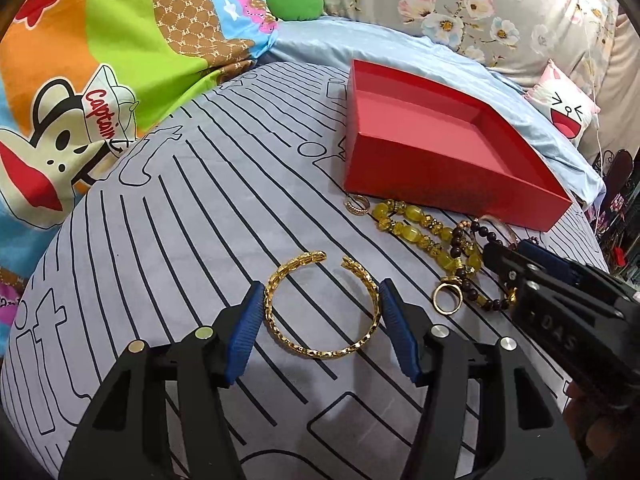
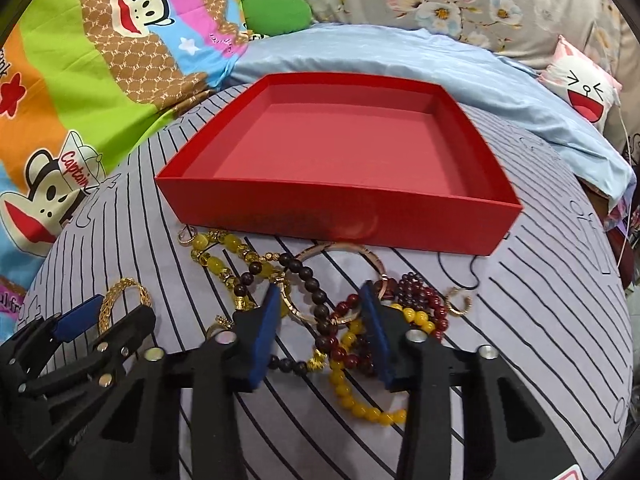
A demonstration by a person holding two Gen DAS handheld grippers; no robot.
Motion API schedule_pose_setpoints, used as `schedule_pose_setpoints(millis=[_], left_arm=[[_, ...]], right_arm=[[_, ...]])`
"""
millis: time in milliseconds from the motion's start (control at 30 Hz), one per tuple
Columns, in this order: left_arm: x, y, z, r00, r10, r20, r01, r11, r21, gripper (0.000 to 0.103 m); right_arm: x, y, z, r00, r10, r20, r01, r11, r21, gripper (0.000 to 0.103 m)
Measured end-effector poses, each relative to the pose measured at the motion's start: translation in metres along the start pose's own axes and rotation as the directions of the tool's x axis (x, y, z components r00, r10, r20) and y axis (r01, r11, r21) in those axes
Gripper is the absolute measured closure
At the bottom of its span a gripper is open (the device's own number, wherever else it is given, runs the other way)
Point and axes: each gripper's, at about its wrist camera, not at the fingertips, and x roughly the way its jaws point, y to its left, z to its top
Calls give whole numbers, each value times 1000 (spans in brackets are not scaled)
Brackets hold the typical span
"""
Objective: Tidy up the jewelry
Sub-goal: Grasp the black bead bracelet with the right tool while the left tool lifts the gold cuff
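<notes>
Landmark: red box (image 2: 340, 168), open-topped, nothing in it, sitting on the striped grey bedsheet (image 1: 180, 220) of a bed. Its near wall faces both tools; the jewelry lies just in front of that wall.

Left tool (image 1: 322, 312): jaws part-open, blue pads on either side of the gold cuff bangle (image 1: 320, 308), at or just touching its outer edges; whether they press I cannot tell. The bangle lies flat, well in front of the box's near-left corner, its open gap turned toward the box. Bare sheet all round it to the left and front.

Right tool (image 2: 320, 312): jaws narrowed over the tangled pile in front of the box's near wall. A rose-gold bangle (image 2: 340, 248) and a dark bead bracelet (image 2: 316, 292) lie between the pads; a firm grip cannot be made out.

Also in the pile: yellow bead bracelet (image 1: 420, 224), red bead strand (image 2: 424, 300), a small gold ring (image 1: 448, 300).

Pile crowds the box's near wall. Colourful cartoon quilt (image 1: 80, 60) borders the sheet left of the box; pale blue cover (image 2: 400, 52) behind it.
</notes>
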Motion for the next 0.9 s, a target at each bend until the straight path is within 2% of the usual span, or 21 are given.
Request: schedule_pose_setpoints(millis=[133, 167, 400, 633, 700, 900], left_arm=[[0, -1, 0, 1000, -4, -1, 4, 1000, 8, 47], [0, -1, 0, 1000, -4, -1, 4, 1000, 9, 47], [0, -3, -1, 1000, -4, -2, 4, 1000, 15, 47], [-2, -3, -2, 1000, -6, -10, 6, 1000, 14, 47], [-8, -4, -3, 1000, 1, -16, 0, 1000, 23, 47], [-34, -9, 17, 999, -46, 3, 46, 998, 40, 47]], right_arm=[[3, -1, -2, 1000, 20, -13, -19, 1000, 14, 91], [3, -2, -3, 1000, 27, -14, -26, 999, 21, 93], [-12, -8, -8, 999, 36, 8, -36, 998, 45, 95], [-53, -24, -13, 998, 39, 54, -42, 997, 70, 95], [-65, -30, -11, 997, 39, 61, -43, 996, 73, 95], [-95, -52, 0, 995, 30, 100, -39, 995, 87, 95]])
